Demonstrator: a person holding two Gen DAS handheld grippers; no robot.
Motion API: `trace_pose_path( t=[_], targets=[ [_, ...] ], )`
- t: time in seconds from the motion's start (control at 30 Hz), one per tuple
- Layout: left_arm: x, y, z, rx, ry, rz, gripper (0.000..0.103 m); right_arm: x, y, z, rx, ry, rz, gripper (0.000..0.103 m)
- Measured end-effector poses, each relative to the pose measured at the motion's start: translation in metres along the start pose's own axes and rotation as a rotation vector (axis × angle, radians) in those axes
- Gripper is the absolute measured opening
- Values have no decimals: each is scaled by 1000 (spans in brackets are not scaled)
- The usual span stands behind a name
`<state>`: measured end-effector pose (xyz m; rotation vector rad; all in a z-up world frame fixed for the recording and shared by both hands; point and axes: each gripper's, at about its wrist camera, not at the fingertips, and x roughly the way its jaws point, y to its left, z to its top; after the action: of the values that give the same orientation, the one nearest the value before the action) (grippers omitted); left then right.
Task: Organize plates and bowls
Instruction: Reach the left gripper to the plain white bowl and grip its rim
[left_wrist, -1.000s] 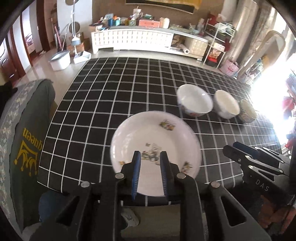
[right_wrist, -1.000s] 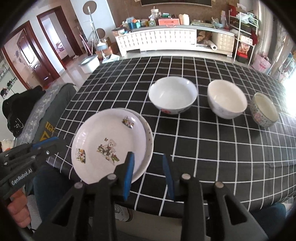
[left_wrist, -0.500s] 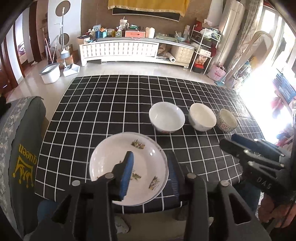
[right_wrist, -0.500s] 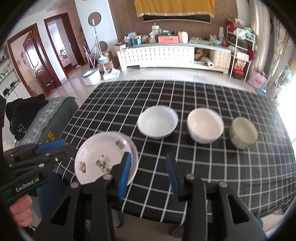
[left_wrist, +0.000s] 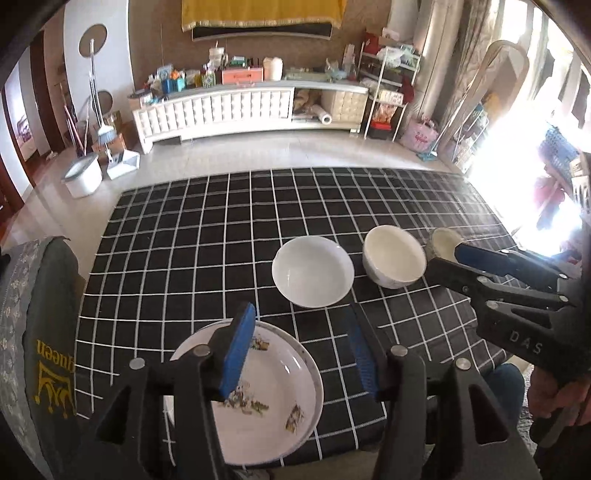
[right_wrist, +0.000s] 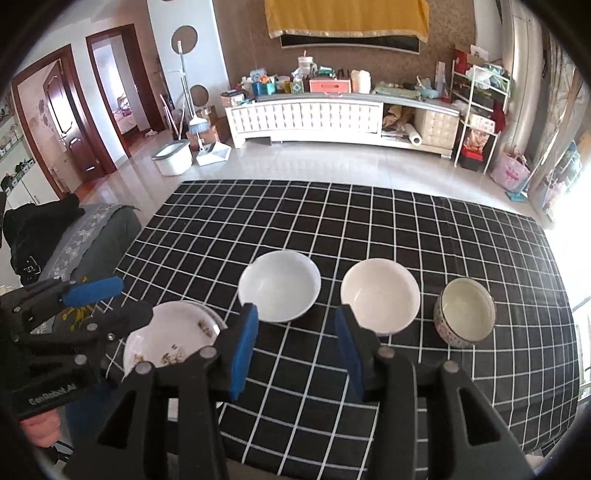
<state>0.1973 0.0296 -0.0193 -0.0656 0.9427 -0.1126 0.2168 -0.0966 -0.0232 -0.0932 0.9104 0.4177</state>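
- The left hand-held gripper (left_wrist: 301, 350) hangs above the near edge of the worktop (left_wrist: 207, 240), its blue-padded jaws spread wide with nothing between them.
- The right hand-held gripper (right_wrist: 295, 347) is likewise spread wide and empty, raised over the near side of the worktop, pointing towards the gap between two bowls.
- Two stacked plates (left_wrist: 273, 398) lie at the near left corner of the checked cloth, the upper one white with small floral prints, the rim of the lower one peeking out on the right.
- Beyond the plates, three bowls sit in a row, apart from each other: a white bowl (right_wrist: 279, 290) nearest the plates, a cream bowl (right_wrist: 379, 295) in the middle, and a smaller patterned bowl (right_wrist: 464, 312) on the right.
- In the left wrist view the right gripper's fingers (left_wrist: 491, 256) partly cover the patterned bowl.
- A grey chair cover (left_wrist: 40, 332) with yellow lettering hangs just left of the worktop.
- A long white cabinet (right_wrist: 306, 118) loaded with clutter stands against the far wall.
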Motion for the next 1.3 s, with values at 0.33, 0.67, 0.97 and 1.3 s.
trace_pose_path(
  t=[0.33, 0.67, 0.97, 1.3],
  targets=[
    [76, 19, 14, -55, 115, -17, 48, 71, -15, 9, 8, 86, 8, 49],
    [139, 35, 28, -50, 182, -27, 47, 124, -20, 15, -36, 135, -4, 49],
    [170, 46, 25, -75, 227, -46, 40, 152, -27, 15, -61, 172, -44, 49],
    [181, 41, 23, -49, 244, -59, 24, 164, -26, 15, -77, 168, -28, 38]
  ],
)
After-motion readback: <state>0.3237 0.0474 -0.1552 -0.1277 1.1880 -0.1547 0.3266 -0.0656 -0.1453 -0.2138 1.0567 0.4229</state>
